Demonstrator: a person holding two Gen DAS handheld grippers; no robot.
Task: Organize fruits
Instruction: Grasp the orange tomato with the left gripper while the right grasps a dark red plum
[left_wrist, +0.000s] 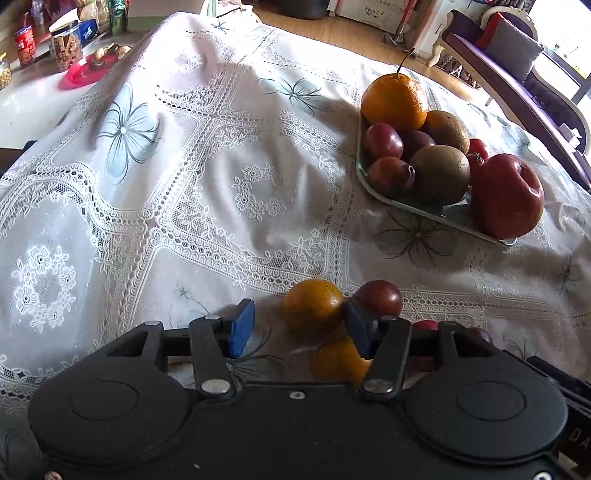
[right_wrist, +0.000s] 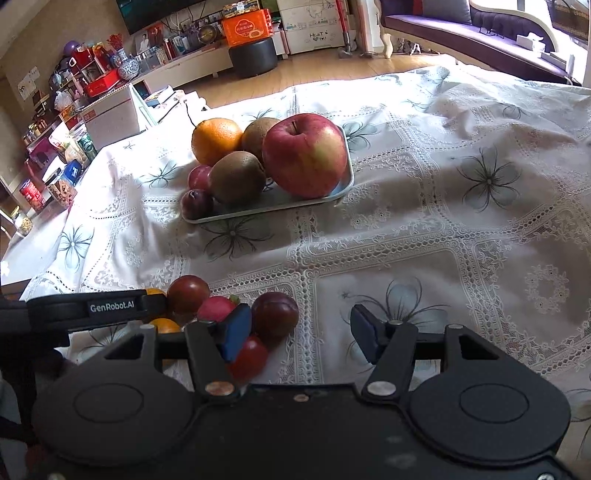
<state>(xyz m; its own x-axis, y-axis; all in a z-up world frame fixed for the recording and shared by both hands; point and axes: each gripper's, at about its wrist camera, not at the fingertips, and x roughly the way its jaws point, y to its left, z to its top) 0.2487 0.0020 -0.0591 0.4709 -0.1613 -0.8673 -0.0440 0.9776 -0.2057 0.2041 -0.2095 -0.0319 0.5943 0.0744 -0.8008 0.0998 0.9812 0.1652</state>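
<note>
White lace cloth (left_wrist: 207, 155) with grey flower prints covers the table. On it sits a pale tray (right_wrist: 273, 208) heaped with a big red apple (right_wrist: 304, 155), an orange (right_wrist: 216, 139), 2 kiwis (right_wrist: 236, 177) and some plums (right_wrist: 196, 203). Well apart from it, near the camera, loose small fruit lies on the cloth. The left tool (left_wrist: 299, 330) stands open, a small orange (left_wrist: 313, 302) loose between its blue pads beside a dark plum (left_wrist: 380, 296). The right tool (right_wrist: 301, 332) is open too, a plum (right_wrist: 275, 314) and a cherry tomato (right_wrist: 251, 356) just inside its left pad.
</note>
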